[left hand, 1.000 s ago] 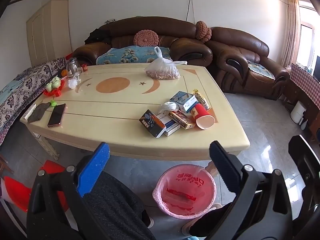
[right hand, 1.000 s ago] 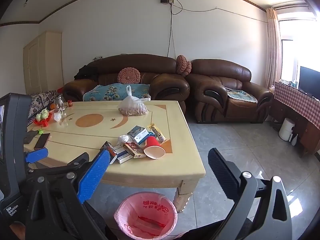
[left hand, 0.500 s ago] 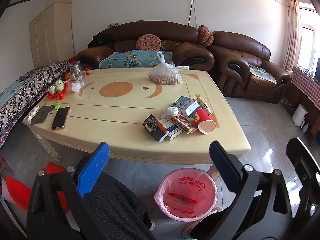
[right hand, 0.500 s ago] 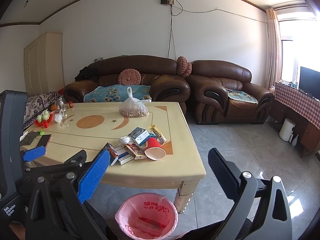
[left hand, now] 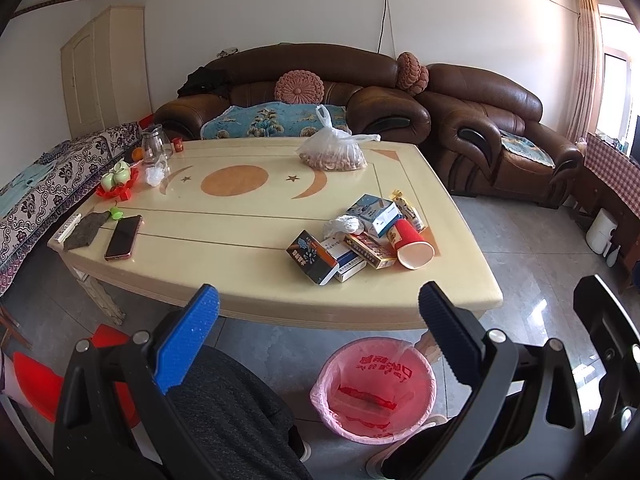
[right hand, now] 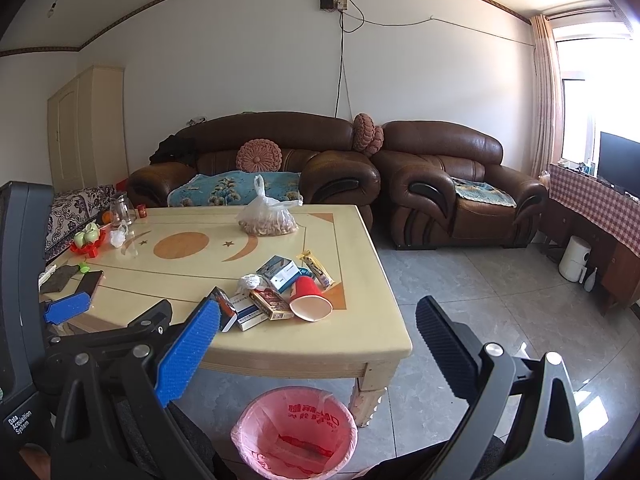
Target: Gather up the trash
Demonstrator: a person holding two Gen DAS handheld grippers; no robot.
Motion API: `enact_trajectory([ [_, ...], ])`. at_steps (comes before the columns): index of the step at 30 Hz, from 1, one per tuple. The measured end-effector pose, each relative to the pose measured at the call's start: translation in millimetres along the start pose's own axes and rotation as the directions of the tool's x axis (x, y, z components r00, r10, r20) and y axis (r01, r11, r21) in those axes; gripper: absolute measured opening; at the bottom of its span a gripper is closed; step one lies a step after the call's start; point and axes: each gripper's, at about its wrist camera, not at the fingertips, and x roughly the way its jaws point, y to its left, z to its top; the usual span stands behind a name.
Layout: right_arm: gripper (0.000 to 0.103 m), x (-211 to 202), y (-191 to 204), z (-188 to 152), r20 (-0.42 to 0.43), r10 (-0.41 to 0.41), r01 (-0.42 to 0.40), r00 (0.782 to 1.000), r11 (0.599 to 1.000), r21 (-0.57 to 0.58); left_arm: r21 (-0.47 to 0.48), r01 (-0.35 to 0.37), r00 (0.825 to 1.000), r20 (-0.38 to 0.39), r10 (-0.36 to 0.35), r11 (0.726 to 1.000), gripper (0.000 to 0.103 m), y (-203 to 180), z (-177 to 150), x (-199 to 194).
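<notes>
Cream coffee table (left hand: 248, 216) holds a litter of boxes (left hand: 340, 250) above a pink bin (left hand: 374, 388); left gripper (left hand: 316, 312) and right gripper (right hand: 316, 320) gape empty.

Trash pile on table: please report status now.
Left hand-held gripper open, empty. Right hand-held gripper open, empty. Trash pile untouched on table. Path clear.

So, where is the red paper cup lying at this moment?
The red paper cup lies tipped on its side on the table, at the right end of the trash pile, touching the small boxes. In both views the pink-lined bin stands on the floor below it.
</notes>
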Motion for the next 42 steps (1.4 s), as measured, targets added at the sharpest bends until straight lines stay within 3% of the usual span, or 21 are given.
enact_trajectory([
  [42,0.096,1.6,6.5,2.9,-0.003,0.012,-0.012,1.0,1.0,0.002,-0.001,-0.009,1.0,0.003,0.009,1.0,0.098,-2.1,-2.9,-1.2],
])
